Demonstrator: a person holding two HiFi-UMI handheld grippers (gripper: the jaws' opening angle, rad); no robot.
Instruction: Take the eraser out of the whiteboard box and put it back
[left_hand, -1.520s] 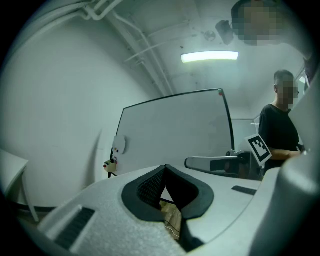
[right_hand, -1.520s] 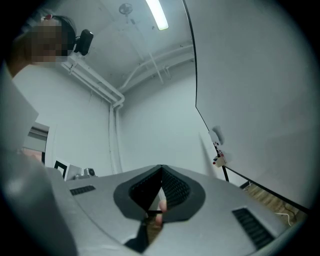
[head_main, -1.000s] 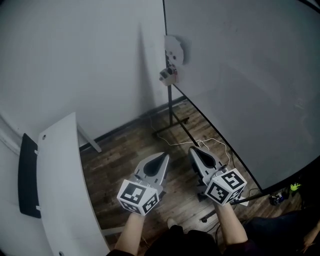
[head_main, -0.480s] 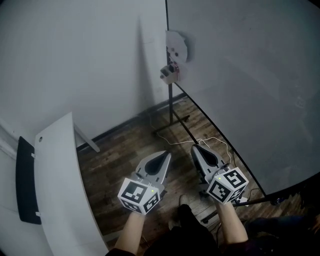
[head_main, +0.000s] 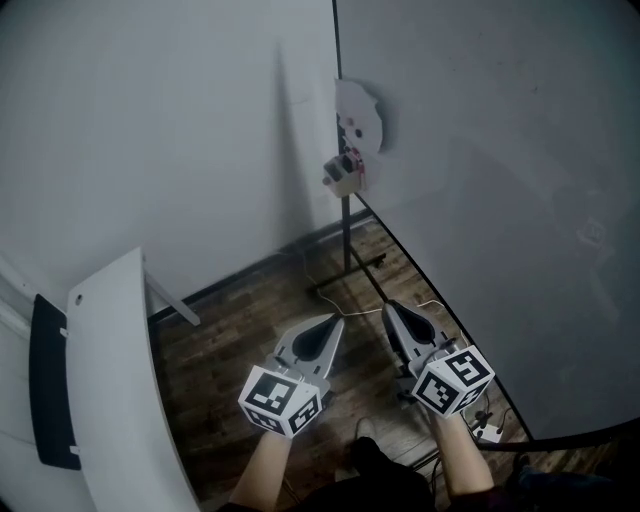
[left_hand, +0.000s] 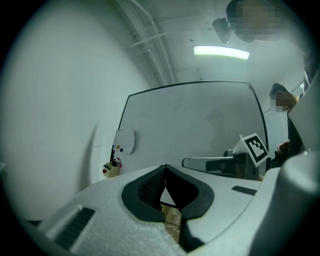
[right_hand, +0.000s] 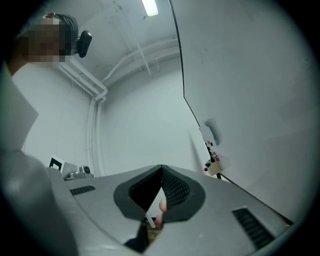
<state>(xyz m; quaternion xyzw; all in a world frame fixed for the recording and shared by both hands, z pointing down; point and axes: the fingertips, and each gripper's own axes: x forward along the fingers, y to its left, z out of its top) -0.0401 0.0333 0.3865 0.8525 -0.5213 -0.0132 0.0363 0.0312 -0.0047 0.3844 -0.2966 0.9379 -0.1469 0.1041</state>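
Grey plastic shells fill the bottom of my view. My two forearms reach out side by side over the dark wooden plank floor (head_main: 250, 300), and each hand carries one gripper pointed roughly level towards the corner of the room. The left gripper (head_main: 335, 320) has its jaws pressed together at the tips, with nothing between them. The right gripper (head_main: 388, 306) is pinched closed the same way and is also empty. Ahead, well apart from both, one small tan whiteboard box (head_main: 341, 176) hangs at the lower left corner of the single large whiteboard (head_main: 500, 150). It sits just under one white rounded plate (head_main: 360, 115) dotted with coloured spots. Something red stands in the box; I cannot pick out the eraser at this size.
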